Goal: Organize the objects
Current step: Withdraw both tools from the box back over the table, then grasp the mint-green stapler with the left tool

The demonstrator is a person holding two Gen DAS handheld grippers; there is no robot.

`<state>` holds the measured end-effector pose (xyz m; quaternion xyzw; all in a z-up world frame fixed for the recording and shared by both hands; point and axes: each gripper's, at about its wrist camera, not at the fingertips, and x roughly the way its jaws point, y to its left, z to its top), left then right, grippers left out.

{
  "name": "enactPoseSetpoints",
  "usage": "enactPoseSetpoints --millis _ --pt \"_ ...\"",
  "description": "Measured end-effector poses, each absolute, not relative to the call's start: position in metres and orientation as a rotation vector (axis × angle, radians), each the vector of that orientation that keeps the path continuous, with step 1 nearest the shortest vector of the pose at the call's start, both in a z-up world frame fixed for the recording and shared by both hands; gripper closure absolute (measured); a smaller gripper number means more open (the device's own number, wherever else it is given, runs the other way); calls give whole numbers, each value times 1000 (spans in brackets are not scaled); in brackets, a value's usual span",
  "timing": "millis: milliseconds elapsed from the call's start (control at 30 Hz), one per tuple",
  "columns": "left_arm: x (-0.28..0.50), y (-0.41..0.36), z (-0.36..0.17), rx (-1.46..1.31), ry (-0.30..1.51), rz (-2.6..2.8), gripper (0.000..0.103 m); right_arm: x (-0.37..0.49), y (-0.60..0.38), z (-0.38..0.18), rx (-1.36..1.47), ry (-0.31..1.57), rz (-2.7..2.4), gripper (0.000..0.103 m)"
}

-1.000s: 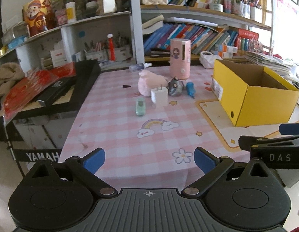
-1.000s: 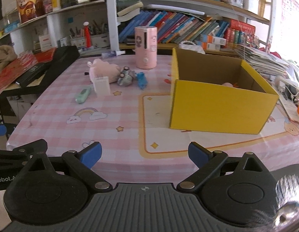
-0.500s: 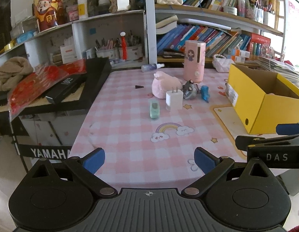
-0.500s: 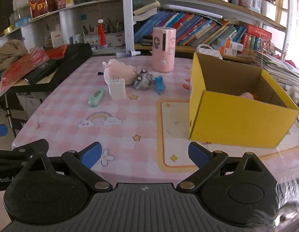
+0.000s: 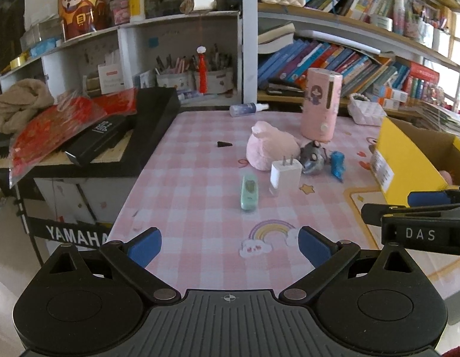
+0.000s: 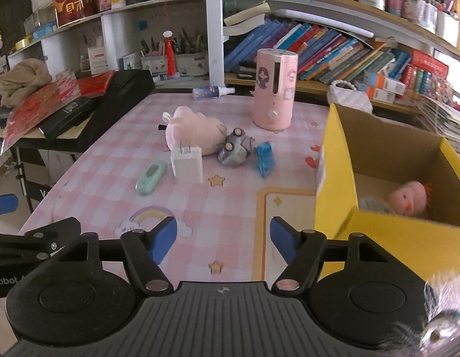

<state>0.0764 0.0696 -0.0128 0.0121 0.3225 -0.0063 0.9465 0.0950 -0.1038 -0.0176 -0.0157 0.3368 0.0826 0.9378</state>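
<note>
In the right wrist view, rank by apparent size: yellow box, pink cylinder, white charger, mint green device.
1. yellow box
2. pink cylinder
3. white charger and mint green device: too alike to rank.

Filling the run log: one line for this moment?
left tool open, empty | right tool closing, empty | small items on table | pink toy in yellow box

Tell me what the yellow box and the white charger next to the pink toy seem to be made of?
The yellow box looks like cardboard: matte, brown inside, with folded walls. The white charger looks like smooth hard plastic with two metal prongs. The pink toy seems soft plush.
</note>
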Motion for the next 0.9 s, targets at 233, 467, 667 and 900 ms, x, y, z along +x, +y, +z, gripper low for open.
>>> enactPoseSetpoints --millis 233,467,667,900 --pt "114 64 -22 20 710 -13 17 140 -104 -20 -38 700 223 36" --pt "153 55 -43 48 781 -38 47 182 -102 -22 -22 710 275 36" --pt "195 50 -62 42 818 -33 56 206 -99 -25 -21 722 310 36" --pt "231 44 -77 32 859 -32 62 227 -99 -27 -10 742 337 36"
